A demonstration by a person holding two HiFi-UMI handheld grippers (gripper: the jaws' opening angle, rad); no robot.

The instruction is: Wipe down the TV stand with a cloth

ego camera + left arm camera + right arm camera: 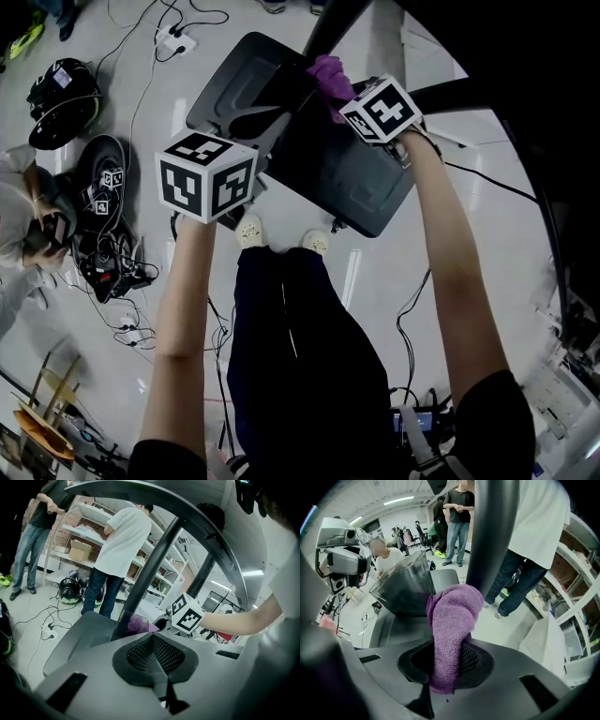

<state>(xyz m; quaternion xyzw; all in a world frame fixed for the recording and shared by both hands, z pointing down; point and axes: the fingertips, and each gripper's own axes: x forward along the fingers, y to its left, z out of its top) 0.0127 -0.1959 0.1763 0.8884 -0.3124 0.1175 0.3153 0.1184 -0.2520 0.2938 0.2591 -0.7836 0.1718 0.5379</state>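
Left gripper [154,656], jaws closed and empty, hangs over the stand [349,183]; right gripper [447,665] clamps the cloth [452,616] at the foot of the pole [328,23], so wiping appears underway, with most of the base judged outstanding.

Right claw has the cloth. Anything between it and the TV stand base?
Nothing visible. The purple cloth, shut in the right claw, sits right beside the pole above the TV stand base, with no object between them. Whether it touches the base cannot be told.
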